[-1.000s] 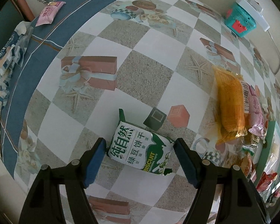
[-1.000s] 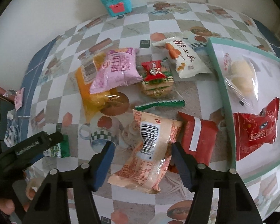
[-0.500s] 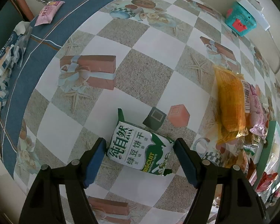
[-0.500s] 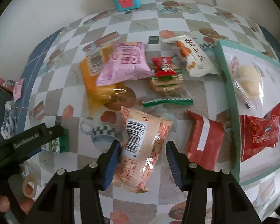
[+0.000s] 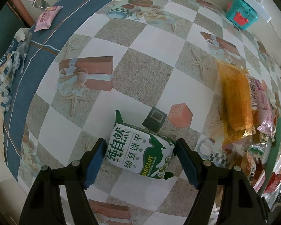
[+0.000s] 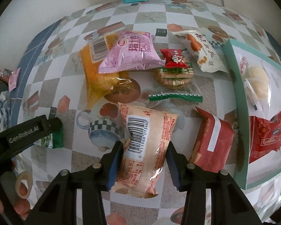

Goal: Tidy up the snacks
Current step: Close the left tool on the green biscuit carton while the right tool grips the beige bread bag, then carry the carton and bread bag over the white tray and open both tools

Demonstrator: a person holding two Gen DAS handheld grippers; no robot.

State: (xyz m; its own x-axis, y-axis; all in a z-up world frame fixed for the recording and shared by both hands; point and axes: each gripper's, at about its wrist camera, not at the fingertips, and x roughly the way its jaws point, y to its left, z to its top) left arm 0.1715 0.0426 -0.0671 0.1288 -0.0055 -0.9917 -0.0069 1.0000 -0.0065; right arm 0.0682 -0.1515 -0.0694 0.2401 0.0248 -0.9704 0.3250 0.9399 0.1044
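Judging by its puffed wrapper, the peach snack bag (image 6: 146, 146) between the right tongs (image 6: 144, 161) is light, soft and crinkly, best pinched across its middle; those jaws have just been closing but look not yet clenched. The left tongs (image 5: 140, 155) stand released around the green biscuit pack (image 5: 140, 151); contact there is hard to judge

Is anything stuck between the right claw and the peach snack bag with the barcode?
No. The right gripper has just been closing around the peach snack bag, with nothing between. The red packet lies beside it, outside the fingers.
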